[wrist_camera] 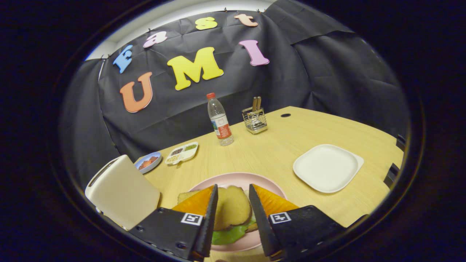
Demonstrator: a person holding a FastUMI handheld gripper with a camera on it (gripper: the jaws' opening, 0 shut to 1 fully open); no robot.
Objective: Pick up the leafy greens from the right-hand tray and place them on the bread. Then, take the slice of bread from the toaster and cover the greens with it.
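On the pink plate (271, 187) lies a stack: a slice of bread (233, 207) on top, leafy greens (227, 234) sticking out under its near edge, and another bread slice (185, 196) peeking out beneath at the left. My gripper (233, 198) hangs just above the stack, open, one finger on each side of the top slice, neither pressing on it. The white toaster (122, 191) stands to the left of the plate. The white square tray (327, 167) sits to the right, bare.
Beyond the toaster are a small blue dish with reddish food (148, 162) and a divided white dish of condiments (182, 153). A water bottle (219, 120) and a wire utensil holder (255, 120) stand near the back of the wooden table (269, 145).
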